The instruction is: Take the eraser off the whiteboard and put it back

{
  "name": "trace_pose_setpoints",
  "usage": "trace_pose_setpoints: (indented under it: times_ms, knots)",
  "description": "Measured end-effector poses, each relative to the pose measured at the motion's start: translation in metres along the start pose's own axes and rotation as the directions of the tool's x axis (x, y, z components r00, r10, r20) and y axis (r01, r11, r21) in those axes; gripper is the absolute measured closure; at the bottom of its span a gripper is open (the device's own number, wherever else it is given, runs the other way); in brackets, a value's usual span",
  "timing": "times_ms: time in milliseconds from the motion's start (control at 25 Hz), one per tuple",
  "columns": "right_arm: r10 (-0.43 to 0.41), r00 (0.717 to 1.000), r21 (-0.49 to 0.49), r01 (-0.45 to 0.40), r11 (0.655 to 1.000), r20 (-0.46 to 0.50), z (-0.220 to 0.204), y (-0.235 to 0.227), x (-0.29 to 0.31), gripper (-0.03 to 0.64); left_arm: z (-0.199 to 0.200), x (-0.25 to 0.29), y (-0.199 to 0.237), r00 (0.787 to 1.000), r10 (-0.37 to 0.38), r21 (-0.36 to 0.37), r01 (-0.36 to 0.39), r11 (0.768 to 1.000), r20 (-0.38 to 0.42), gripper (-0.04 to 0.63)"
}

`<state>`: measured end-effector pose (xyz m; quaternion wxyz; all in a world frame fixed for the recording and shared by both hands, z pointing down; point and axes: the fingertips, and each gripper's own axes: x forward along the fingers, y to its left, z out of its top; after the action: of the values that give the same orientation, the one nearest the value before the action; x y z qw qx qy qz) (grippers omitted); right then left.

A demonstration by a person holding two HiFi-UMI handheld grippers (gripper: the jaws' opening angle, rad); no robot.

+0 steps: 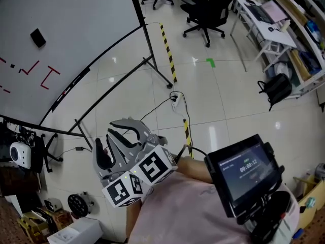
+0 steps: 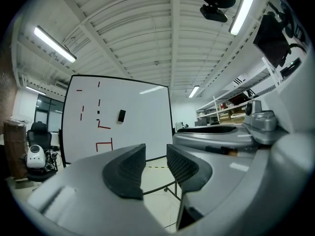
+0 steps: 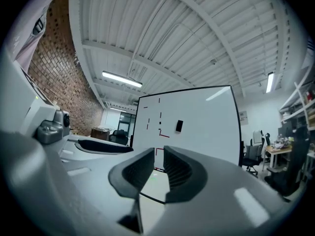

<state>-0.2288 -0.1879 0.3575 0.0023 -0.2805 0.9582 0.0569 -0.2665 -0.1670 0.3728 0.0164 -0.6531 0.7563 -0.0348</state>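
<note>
A black eraser [image 1: 37, 37] sticks to the whiteboard [image 1: 81, 19] at the upper left, near red marker strokes. It also shows far ahead in the left gripper view, eraser [image 2: 121, 115] on the board [image 2: 142, 127], and in the right gripper view, eraser [image 3: 179, 126] on the board [image 3: 209, 127]. Both grippers are held side by side, well short of the board and pointing level at it. The left gripper [image 1: 107, 149] [image 2: 156, 154] is open with nothing between its jaws. Beside it, the right gripper [image 1: 133, 130] [image 3: 158, 156] is open by a narrow gap, also empty.
The board's black stand legs [image 1: 157, 75] spread over the tiled floor. Yellow-black tape [image 1: 170, 60] and a cable with a power strip [image 1: 176, 101] lie beyond. Office chairs [image 1: 208, 11] and a desk [image 1: 264, 27] stand at the back right. A screen device [image 1: 244, 169] hangs at the person's chest.
</note>
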Motion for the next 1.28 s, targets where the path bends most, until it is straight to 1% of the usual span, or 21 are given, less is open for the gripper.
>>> trace_pose_setpoints:
  times_ms: [120, 240, 320, 400, 480, 520, 560, 600, 680, 760, 840, 960, 1080, 1160, 1200, 1240, 1280]
  knots:
    - [0.002, 1.000, 0.012, -0.002, 1.000, -0.004, -0.004, 0.019, 0.034, 0.566, -0.005, 0.009, 0.037, 1.000, -0.002, -0.002, 0.002, 1.000, -0.003, 0.477]
    - [-0.046, 0.998, 0.028, 0.047, 0.999, -0.037, -0.003, 0.016, 0.057, 0.568, -0.005, 0.028, 0.052, 0.997, -0.066, 0.011, 0.066, 0.998, -0.035, 0.479]
    - [-0.105, 0.994, 0.026, 0.106, 0.994, -0.023, 0.002, 0.012, 0.073, 0.568, -0.001, 0.041, 0.061, 0.990, -0.131, 0.029, 0.133, 0.991, -0.046, 0.479]
    - [-0.186, 0.983, 0.015, 0.186, 0.982, -0.009, 0.009, 0.011, 0.087, 0.569, 0.005, 0.053, 0.072, 0.977, -0.209, 0.040, 0.210, 0.977, -0.028, 0.479]
    - [-0.286, 0.958, -0.002, 0.286, 0.958, -0.007, 0.010, 0.008, 0.092, 0.575, 0.009, 0.062, 0.072, 0.956, -0.293, 0.057, 0.294, 0.954, -0.013, 0.483]
    - [-0.339, 0.941, -0.010, 0.339, 0.941, -0.009, 0.008, 0.006, 0.092, 0.586, 0.009, 0.067, 0.070, 0.940, -0.341, 0.062, 0.341, 0.938, -0.009, 0.494]
    - [-0.391, 0.920, -0.019, 0.391, 0.920, -0.013, 0.006, 0.003, 0.090, 0.591, 0.007, 0.071, 0.065, 0.917, -0.400, 0.061, 0.399, 0.915, -0.004, 0.497]
    - [-0.439, 0.898, -0.027, 0.438, 0.899, -0.023, 0.004, -0.001, 0.088, 0.591, 0.007, 0.074, 0.056, 0.884, -0.468, 0.056, 0.467, 0.883, 0.003, 0.504]
    - [-0.522, 0.851, -0.048, 0.520, 0.853, -0.056, 0.000, -0.013, 0.072, 0.592, 0.008, 0.077, 0.028, 0.804, -0.594, 0.043, 0.593, 0.804, 0.016, 0.593]
    - [-0.604, 0.792, -0.065, 0.600, 0.797, -0.091, -0.006, -0.026, 0.045, 0.595, 0.004, 0.070, -0.003, 0.722, -0.692, 0.059, 0.690, 0.721, 0.015, 0.598]
    - [-0.682, 0.723, -0.071, 0.679, 0.731, -0.111, -0.009, -0.034, 0.013, 0.600, 0.001, 0.058, -0.033, 0.640, -0.768, 0.080, 0.765, 0.639, 0.011, 0.598]
    - [-0.773, 0.626, -0.064, 0.772, 0.633, -0.103, 0.000, -0.040, -0.045, 0.603, 0.012, 0.026, -0.080, 0.539, -0.842, 0.109, 0.836, 0.538, 0.024, 0.591]
    - [-0.853, 0.516, -0.003, 0.855, 0.518, -0.071, 0.014, -0.044, -0.117, 0.604, 0.027, -0.018, -0.137, 0.438, -0.899, 0.161, 0.886, 0.435, 0.022, 0.578]
    - [-0.891, 0.447, 0.013, 0.894, 0.448, -0.072, 0.018, -0.046, -0.159, 0.604, 0.032, -0.043, -0.170, 0.373, -0.928, 0.186, 0.910, 0.371, 0.022, 0.575]
    - [-0.904, 0.420, 0.000, 0.907, 0.421, -0.074, 0.019, -0.046, -0.175, 0.604, 0.033, -0.052, -0.183, 0.345, -0.938, 0.196, 0.919, 0.343, 0.022, 0.567]
    - [-0.915, 0.396, -0.018, 0.917, 0.398, -0.075, 0.019, -0.046, -0.189, 0.604, 0.034, -0.060, -0.193, 0.322, -0.946, 0.206, 0.925, 0.320, 0.022, 0.561]
    - [-0.925, 0.373, -0.034, 0.926, 0.376, -0.076, 0.018, -0.046, -0.201, 0.604, 0.034, -0.067, -0.201, 0.304, -0.952, 0.214, 0.929, 0.301, 0.021, 0.555]
